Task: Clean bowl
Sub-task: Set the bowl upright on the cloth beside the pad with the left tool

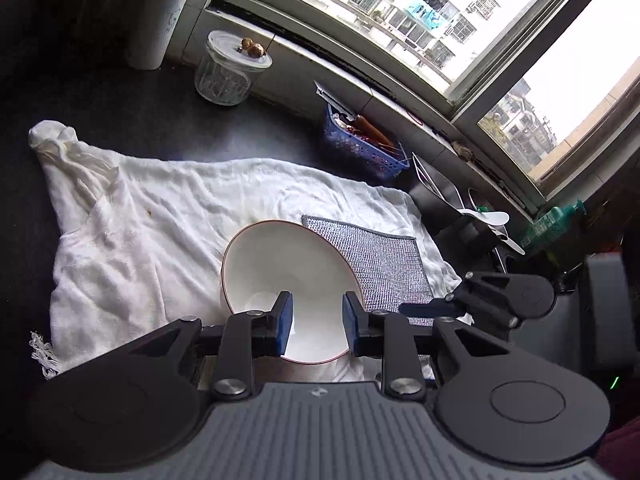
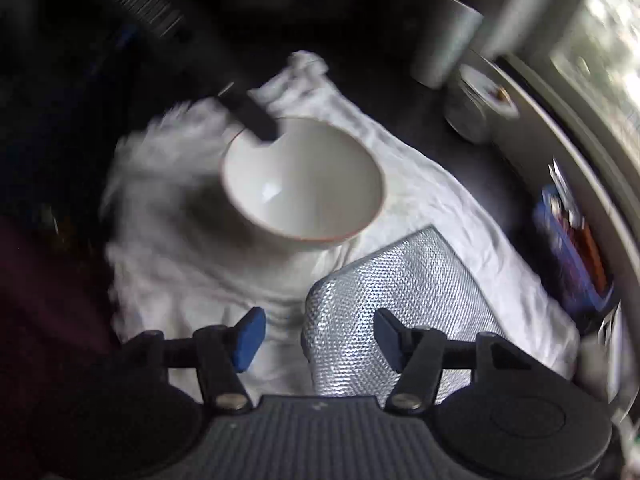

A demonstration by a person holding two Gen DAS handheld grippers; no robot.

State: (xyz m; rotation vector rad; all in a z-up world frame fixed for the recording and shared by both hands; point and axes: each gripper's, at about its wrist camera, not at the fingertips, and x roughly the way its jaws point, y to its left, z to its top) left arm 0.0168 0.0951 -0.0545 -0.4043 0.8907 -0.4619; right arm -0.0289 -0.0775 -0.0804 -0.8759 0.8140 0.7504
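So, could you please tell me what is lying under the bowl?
The bowl sits on the white towel. The silver mesh cloth lies beside it; whether its edge tucks under the bowl is hidden.

My left wrist camera sits close above the white bowl (image 1: 288,280), facing the window (image 1: 440,20). My right wrist camera looks down from just over the silver scouring cloth (image 2: 400,300), blurred. Both views share bowl, scouring cloth and white towel (image 1: 160,208).
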